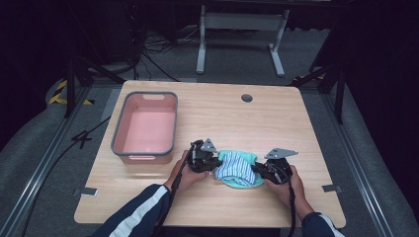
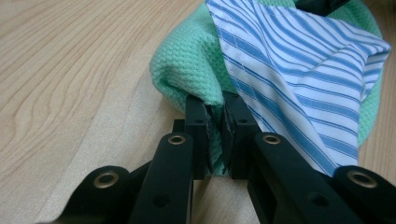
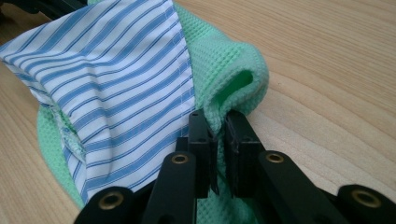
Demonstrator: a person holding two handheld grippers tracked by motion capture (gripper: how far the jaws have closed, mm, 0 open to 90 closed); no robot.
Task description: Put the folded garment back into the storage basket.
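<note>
Lower centre on pale woodgrain tabletop (image 1: 276, 123): crumpled mint waffle-knit cloth (image 1: 247, 180) with striped blue-white woven lining, pinched by left gripper (image 1: 211, 163) and right gripper (image 1: 257, 170), fingers clenched on its edges.

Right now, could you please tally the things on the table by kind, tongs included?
Cloths: 2, a green waffle cloth and a blue-striped white cloth.
Bins: 1, the pink bin.
Tongs: 2, the left tongs and right tongs, each clamped on the green waffle cloth.
Total: 5.
</note>
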